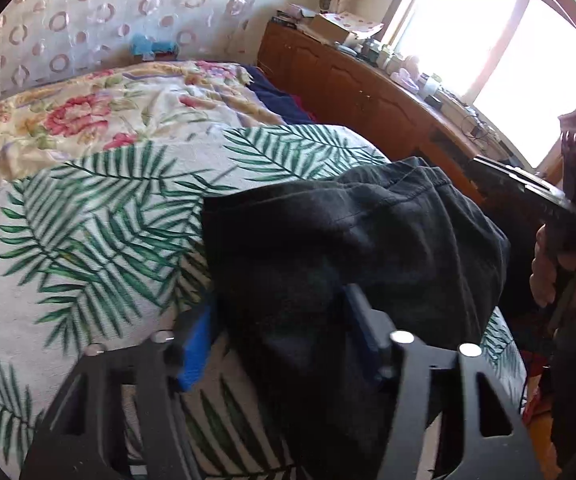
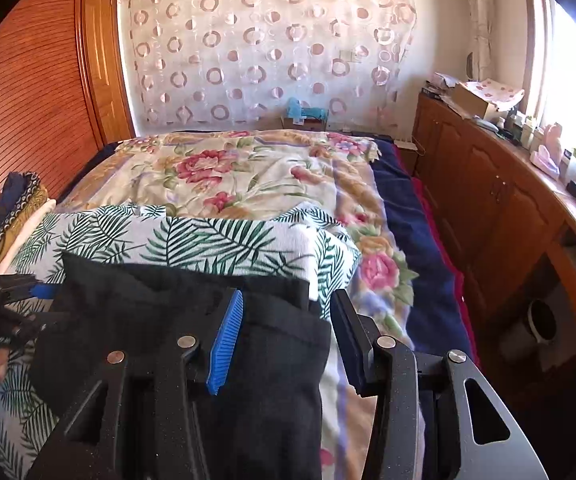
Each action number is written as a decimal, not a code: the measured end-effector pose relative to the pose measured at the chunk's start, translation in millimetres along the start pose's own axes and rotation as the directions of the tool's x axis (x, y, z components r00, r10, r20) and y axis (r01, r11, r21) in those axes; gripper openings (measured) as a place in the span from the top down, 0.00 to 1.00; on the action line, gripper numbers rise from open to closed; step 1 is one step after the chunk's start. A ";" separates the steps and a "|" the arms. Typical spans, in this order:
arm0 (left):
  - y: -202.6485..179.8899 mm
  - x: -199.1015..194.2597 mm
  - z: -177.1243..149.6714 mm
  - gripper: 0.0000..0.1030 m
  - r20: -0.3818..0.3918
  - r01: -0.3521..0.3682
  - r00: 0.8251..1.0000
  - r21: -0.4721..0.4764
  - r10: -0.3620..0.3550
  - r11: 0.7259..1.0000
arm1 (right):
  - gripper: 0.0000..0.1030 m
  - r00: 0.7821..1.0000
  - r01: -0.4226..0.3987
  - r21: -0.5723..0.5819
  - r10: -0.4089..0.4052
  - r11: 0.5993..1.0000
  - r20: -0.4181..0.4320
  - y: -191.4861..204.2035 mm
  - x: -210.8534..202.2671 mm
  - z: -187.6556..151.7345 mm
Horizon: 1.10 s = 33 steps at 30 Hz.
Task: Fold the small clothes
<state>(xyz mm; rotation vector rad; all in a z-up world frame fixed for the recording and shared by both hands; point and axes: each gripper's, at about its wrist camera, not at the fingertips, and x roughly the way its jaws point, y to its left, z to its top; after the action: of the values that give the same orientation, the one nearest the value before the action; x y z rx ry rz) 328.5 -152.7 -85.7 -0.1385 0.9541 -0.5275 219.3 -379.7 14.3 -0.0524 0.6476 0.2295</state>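
Dark garment (image 2: 191,344), the small piece of clothing being folded, lay across the palm-leaf cloth (image 1: 87,232) on the bed (image 2: 247,168), bunched into soft folds and draped between and just ahead of both sets of fingers. It looked light and limp, a thin knit or jersey that would sag wherever it was not supported and slide a little over the cloth beneath, so I judged that a hemmed edge or a corner was the place to take hold, not the loose middle. Beyond the fingers a floral blanket (image 2: 255,176) covered the far bed, and to their right a wooden cabinet (image 2: 488,208) ran under the window, its top crowded with small things; a cardboard box (image 2: 472,100) sat there, its contents too small to tell. Left gripper (image 1: 277,332) stood about half open, its blue pad left of the cloth and the dark pad partly buried in it; whether the pads pressed the fabric could not be told. Right gripper (image 2: 288,344) was also about half open, straddling the garment's right edge, with fabric lying between the fingers but visible gaps on both sides, so nothing was held.
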 end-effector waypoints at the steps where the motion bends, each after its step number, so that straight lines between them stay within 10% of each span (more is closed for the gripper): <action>1: 0.5 0.8 -0.3 0.50 0.003 0.005 1.000 -0.005 -0.005 1.000 | 0.54 1.000 -0.001 0.003 0.001 1.000 -0.002 -4.3 -1.4 3.3; 7: -1.1 -4.5 0.8 0.85 0.019 0.025 1.000 0.012 -0.025 1.000 | 0.54 1.000 -0.022 0.023 0.023 0.999 -0.021 -11.5 -0.7 4.7; 19: -14.1 -119.2 3.7 0.88 0.248 -0.052 0.968 0.084 0.029 0.995 | 0.45 0.993 -0.109 0.000 0.109 0.994 -0.034 14.7 -6.7 6.4; 33: 19.5 -84.3 -8.6 0.88 0.154 -0.077 0.986 0.056 0.068 0.995 | 0.33 0.984 -0.147 0.050 0.151 0.988 -0.093 12.2 23.6 16.0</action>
<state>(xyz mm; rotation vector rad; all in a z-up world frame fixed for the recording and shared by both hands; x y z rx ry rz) 289.7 -93.7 -34.9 -0.0863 0.7899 -0.4720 244.2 -361.2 13.1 0.0269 0.7533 0.3588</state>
